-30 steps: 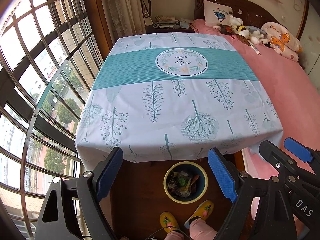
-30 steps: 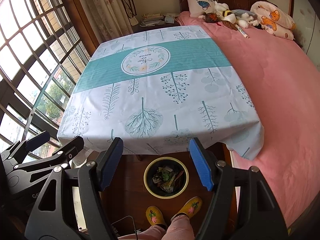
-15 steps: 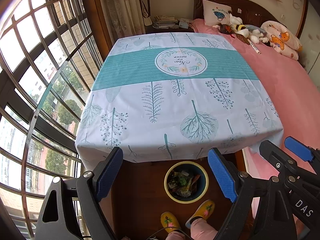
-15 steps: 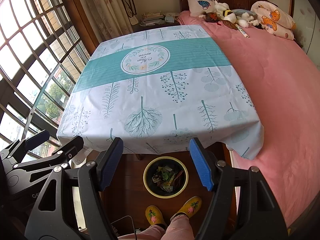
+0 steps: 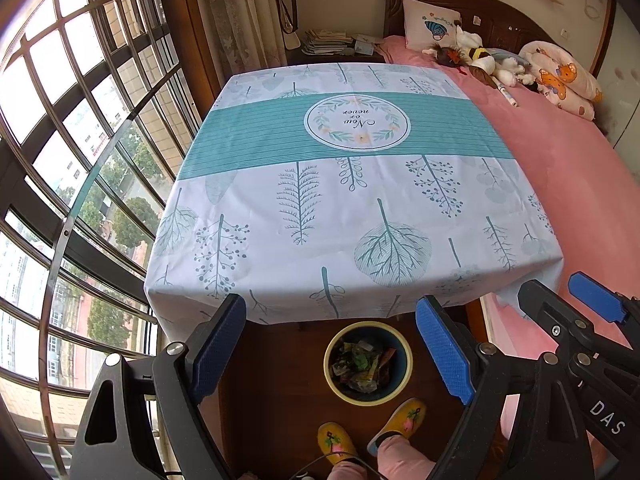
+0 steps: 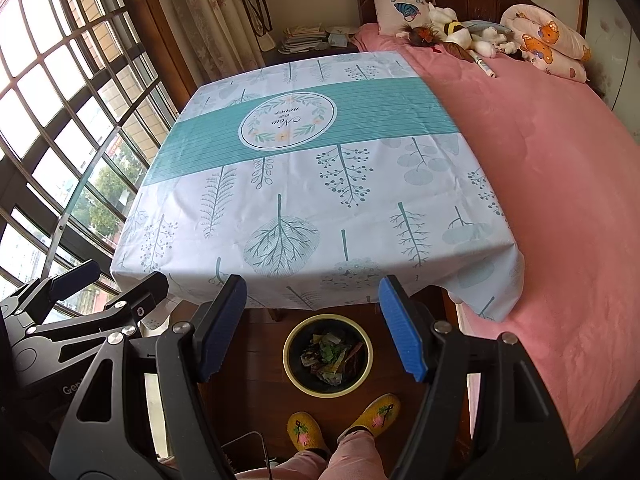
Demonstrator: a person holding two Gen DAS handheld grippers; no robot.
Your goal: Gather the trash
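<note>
- The trash bin (image 5: 367, 362) stands on the dark wooden floor just in front of the table's near edge, and the person's yellow slippers (image 6: 345, 420) are just beside it on the side away from the table.
- Crumpled wrappers and scraps (image 6: 332, 356) already lie inside the bin; no loose trash shows on the tablecloth (image 5: 344, 200) over the table, and none on the floor around the bin.
- The left gripper (image 5: 330, 354) is released — its blue pads stand wide apart with nothing between them, and the bin appears in the gap, below.
- The right gripper (image 6: 312, 326) is released too, empty, with the bin again seen between its pads.
- Both grippers are held high above the bin and tilted down toward it, side by side; in the left view the bin sits slightly toward the right gripper's side, and neither hand seems clearly nearer to it.
- The bin is round, so it has no long axis that matters; its opening faces straight up toward both tools.
- Judgement: the collecting looks finished or nearly so — any next piece would have to be found away from the bin, perhaps on the pink bed (image 6: 540, 200) beside the table, though nothing there reads as trash.
</note>
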